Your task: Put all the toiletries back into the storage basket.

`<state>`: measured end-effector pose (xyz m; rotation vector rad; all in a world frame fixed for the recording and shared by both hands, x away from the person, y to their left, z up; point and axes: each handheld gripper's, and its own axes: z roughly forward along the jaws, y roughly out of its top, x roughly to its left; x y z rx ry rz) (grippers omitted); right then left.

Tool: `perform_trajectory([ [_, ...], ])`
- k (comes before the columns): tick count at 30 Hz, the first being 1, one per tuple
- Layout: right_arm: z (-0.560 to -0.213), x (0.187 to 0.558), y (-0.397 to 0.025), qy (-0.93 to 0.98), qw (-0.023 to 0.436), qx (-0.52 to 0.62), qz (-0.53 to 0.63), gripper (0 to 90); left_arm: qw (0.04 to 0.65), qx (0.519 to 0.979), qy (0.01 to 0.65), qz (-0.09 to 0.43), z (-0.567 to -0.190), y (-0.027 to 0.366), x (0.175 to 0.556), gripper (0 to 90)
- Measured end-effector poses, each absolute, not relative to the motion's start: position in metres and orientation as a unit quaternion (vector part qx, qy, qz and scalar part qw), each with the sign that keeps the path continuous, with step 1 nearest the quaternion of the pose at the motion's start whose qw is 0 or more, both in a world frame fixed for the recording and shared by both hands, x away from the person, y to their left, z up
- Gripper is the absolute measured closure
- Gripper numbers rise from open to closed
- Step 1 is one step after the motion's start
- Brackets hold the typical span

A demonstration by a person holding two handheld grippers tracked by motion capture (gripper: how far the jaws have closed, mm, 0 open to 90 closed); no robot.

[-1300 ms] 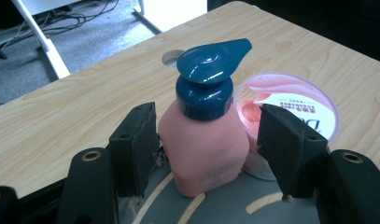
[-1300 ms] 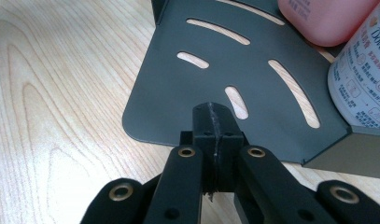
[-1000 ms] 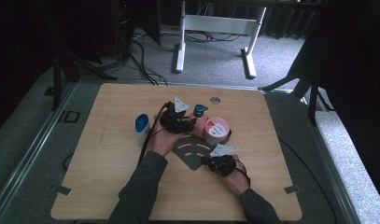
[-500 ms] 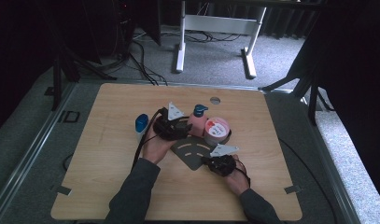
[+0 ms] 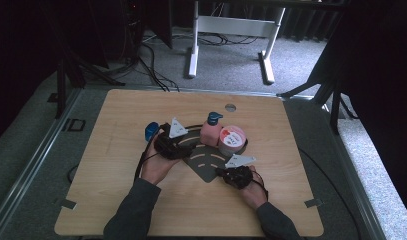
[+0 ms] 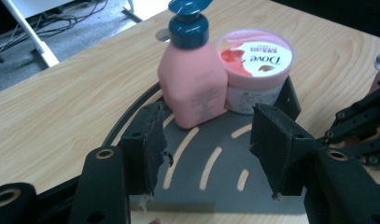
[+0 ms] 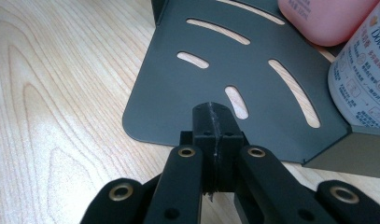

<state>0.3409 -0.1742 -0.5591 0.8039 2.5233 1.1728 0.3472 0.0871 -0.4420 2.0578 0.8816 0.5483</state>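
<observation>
Worktop [image 5: 116,200] is pale wood, and going left to right you've got a blue object [image 5: 151,131] lying just beside your left gripper [image 6: 204,144], can't tell what it is. That gripper's jaws are spread wide with nothing between them, sitting over the dark grey slotted metal corner tray [image 5: 207,164]. At the tray's back stand the pink pump bottle with the blue cap [image 6: 192,79] and the pink-lidded Dove tub [image 6: 255,70], touching. Your right gripper [image 7: 214,140] is pinched closed at the tray's near edge.
</observation>
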Motion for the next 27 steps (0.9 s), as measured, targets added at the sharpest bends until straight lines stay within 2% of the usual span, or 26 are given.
perform_trajectory([
  [27,-0.559,0.341,-0.175,0.865,0.121,0.273,0.402,90.0,0.375,0.819,0.375,0.22,-0.449,0.135,0.321,48.6],
])
